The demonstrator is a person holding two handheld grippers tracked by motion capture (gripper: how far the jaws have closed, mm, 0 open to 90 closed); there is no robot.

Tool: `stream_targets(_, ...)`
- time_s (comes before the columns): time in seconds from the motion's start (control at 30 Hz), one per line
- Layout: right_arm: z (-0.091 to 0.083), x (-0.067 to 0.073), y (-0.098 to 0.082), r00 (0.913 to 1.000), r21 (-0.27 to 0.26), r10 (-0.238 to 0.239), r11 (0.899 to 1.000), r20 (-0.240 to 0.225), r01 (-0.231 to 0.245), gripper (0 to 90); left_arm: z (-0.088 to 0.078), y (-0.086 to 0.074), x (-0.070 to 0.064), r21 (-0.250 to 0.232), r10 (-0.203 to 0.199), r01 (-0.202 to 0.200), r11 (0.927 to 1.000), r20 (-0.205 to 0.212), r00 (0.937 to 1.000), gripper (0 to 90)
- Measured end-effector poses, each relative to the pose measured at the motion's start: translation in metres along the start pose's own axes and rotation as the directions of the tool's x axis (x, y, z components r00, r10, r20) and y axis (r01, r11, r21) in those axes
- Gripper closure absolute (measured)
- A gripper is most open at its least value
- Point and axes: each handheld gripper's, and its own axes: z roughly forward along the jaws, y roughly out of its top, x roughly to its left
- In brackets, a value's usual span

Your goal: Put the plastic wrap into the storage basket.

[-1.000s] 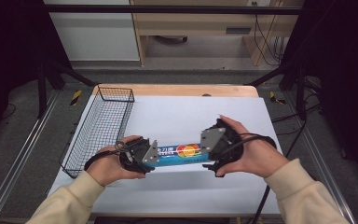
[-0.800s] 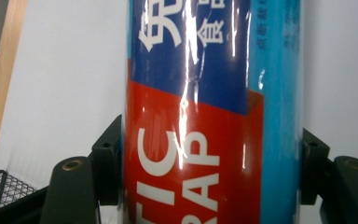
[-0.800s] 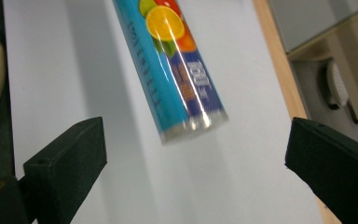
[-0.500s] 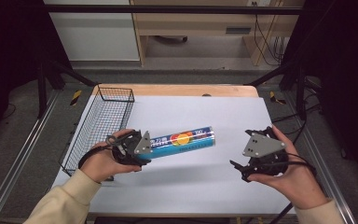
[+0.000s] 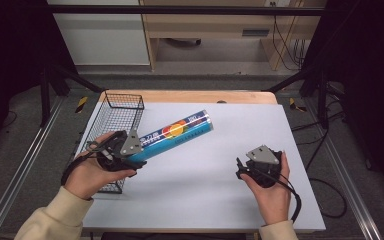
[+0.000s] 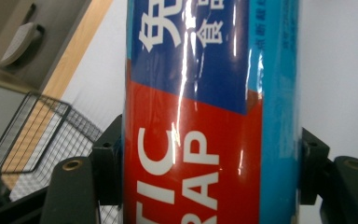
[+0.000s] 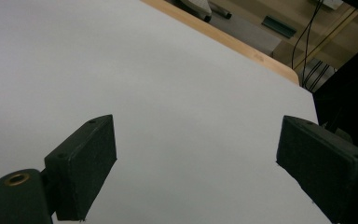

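A long blue box of plastic wrap [image 5: 180, 131] with a red patch is held at its near end by my left gripper [image 5: 139, 150], left of the table's middle. It is lifted and slants away to the back right. In the left gripper view the box [image 6: 209, 93] sits squeezed between both black jaws of that gripper [image 6: 209, 172]. My right gripper [image 5: 241, 168] is low over the white table at the right. Its jaws have just been closing a little, still stand apart, and hold nothing [image 7: 196, 163].
A black wire basket [image 5: 123, 94] stands at the table's left edge, right beside my left hand, and shows in the left gripper view too [image 6: 32, 135]. The white mat [image 5: 220, 200] ends at a wooden strip [image 5: 190, 96] at the back.
The right gripper let go of the box and moved right and down toward the table. The left gripper lifted the box, shifted left, and swung its far end toward the back.
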Motion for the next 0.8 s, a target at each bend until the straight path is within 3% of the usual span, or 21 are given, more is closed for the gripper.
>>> stream_targets(0.1,0.005,0.007,-0.004,0.9994,0.016,-0.023,1.000,0.026,0.022,12.2,-0.009,-0.006,0.003,0.000,-0.038,0.038,0.9993,-0.029,0.9989,31.8)
stream_targets(0.17,0.004,0.006,-0.005,0.9994,0.010,-0.013,1.000,0.031,0.012,12.2,-0.012,-0.008,0.004,-0.001,-0.053,0.053,0.9986,-0.032,0.9981,31.8)
stream_targets(0.23,0.003,0.002,-0.008,0.9986,0.003,0.004,1.000,0.052,-0.004,12.1,-0.018,-0.011,0.007,-0.001,-0.095,0.095,0.9954,-0.043,0.9945,31.9)
stream_targets(0.27,0.000,-0.002,-0.011,0.9960,-0.005,0.049,0.999,0.074,-0.048,12.4,-0.022,-0.013,0.008,0.002,-0.117,0.117,0.9931,-0.053,0.9917,31.8)
stream_targets(0.43,-0.002,-0.007,-0.018,0.9932,0.001,0.070,0.997,0.093,-0.071,12.5,-0.032,-0.017,0.009,0.017,-0.168,0.170,0.9853,-0.077,0.9827,31.9)
stream_targets(0.5,-0.003,-0.010,-0.022,0.9919,0.008,0.082,0.996,0.097,-0.084,13.0,-0.039,-0.021,0.008,0.040,-0.234,0.238,0.9703,-0.100,0.9672,31.9)
stream_targets(0.6,-0.003,-0.010,-0.023,0.9915,0.009,0.087,0.996,0.097,-0.088,13.6,-0.046,-0.027,0.010,0.070,-0.288,0.298,0.9519,-0.124,0.9494,31.9)
stream_targets(0.63,-0.004,-0.010,-0.023,0.9912,0.005,0.088,0.996,0.099,-0.089,13.7,-0.046,-0.027,0.010,0.070,-0.288,0.298,0.9519,-0.124,0.9494,31.9)
stream_targets(0.67,-0.004,-0.010,-0.023,0.9909,0.003,0.090,0.996,0.100,-0.091,13.8,-0.049,-0.032,0.012,0.100,-0.315,0.330,0.9385,-0.147,0.9378,31.9)
stream_targets(0.8,-0.004,-0.008,-0.023,0.9927,0.006,0.083,0.996,0.088,-0.083,13.9,-0.051,-0.046,0.016,0.183,-0.343,0.376,0.9083,-0.187,0.9204,31.9)
